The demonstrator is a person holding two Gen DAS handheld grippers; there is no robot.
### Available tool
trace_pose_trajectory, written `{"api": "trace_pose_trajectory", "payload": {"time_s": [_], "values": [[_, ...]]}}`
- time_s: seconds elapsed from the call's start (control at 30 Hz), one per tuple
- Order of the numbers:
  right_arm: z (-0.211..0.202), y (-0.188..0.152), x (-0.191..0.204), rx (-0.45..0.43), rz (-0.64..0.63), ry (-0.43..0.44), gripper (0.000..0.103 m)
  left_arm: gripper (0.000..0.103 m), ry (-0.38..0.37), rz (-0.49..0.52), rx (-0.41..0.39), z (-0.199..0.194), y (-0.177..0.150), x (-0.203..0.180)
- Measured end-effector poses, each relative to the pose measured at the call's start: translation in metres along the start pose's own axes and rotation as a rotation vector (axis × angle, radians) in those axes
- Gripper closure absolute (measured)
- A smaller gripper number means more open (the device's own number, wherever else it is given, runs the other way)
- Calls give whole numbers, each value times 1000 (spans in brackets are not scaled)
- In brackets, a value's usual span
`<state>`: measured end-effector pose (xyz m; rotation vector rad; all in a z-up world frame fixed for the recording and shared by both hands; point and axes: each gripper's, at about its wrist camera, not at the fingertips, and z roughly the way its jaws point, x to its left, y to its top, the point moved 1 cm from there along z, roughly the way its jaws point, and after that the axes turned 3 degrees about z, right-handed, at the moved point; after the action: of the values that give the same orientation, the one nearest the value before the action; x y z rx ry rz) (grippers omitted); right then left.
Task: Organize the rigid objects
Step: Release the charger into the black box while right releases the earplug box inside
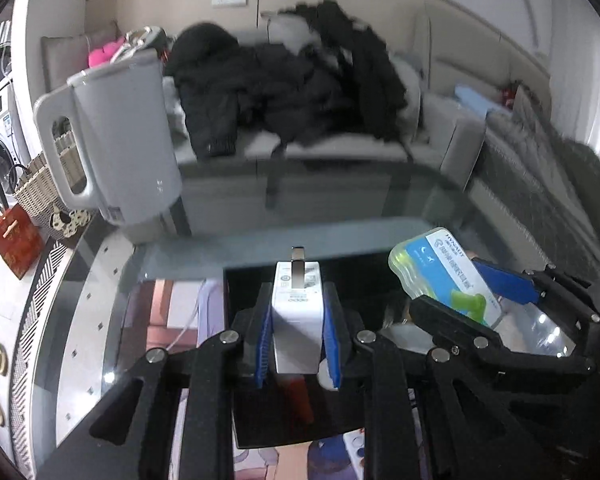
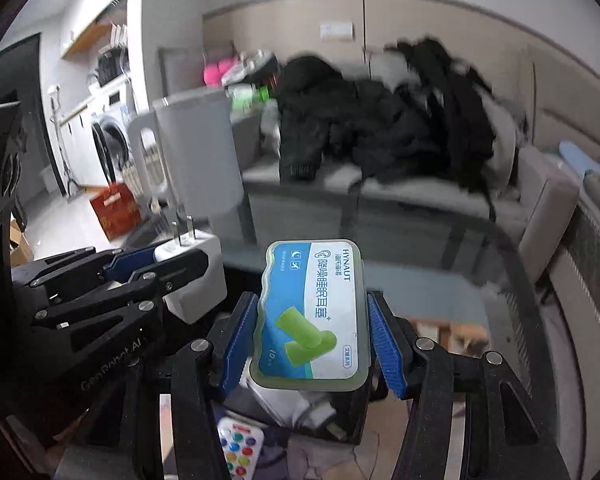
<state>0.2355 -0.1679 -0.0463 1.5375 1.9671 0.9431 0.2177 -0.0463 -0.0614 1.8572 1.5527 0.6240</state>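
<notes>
The left gripper [image 1: 298, 332], black with blue pads, is clamped tight on a white rectangular plug-in charger [image 1: 298, 312], prongs pointing away, above the dark glass table [image 1: 100, 280]. The right gripper [image 2: 314, 336], partly closed, grips a translucent green plastic earplug case with a blue-and-white label [image 2: 312, 312] just beside it. A white plastic electric kettle [image 1: 116, 140] stands near the table's far left corner.

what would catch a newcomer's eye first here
Probably the two held items: a white plug adapter clamped between the left gripper's blue fingers, prongs pointing away, and an earplug case with green earplugs pictured on it in the right gripper. Behind them a pale kettle stands on the glass table.
</notes>
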Motion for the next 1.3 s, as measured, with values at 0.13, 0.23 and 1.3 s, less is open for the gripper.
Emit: {"api": "trace_pose_trajectory", "payload": {"time_s": [0.13, 0.23, 1.3], "values": [[17, -10, -7, 83, 27, 17, 48, 83, 0, -7, 41, 6, -5, -3], [21, -15, -7, 99, 27, 19, 48, 83, 1, -13, 56, 9, -7, -2], [-24, -21, -8, 74, 47, 94, 47, 54, -69, 0, 1, -45, -13, 4]]}}
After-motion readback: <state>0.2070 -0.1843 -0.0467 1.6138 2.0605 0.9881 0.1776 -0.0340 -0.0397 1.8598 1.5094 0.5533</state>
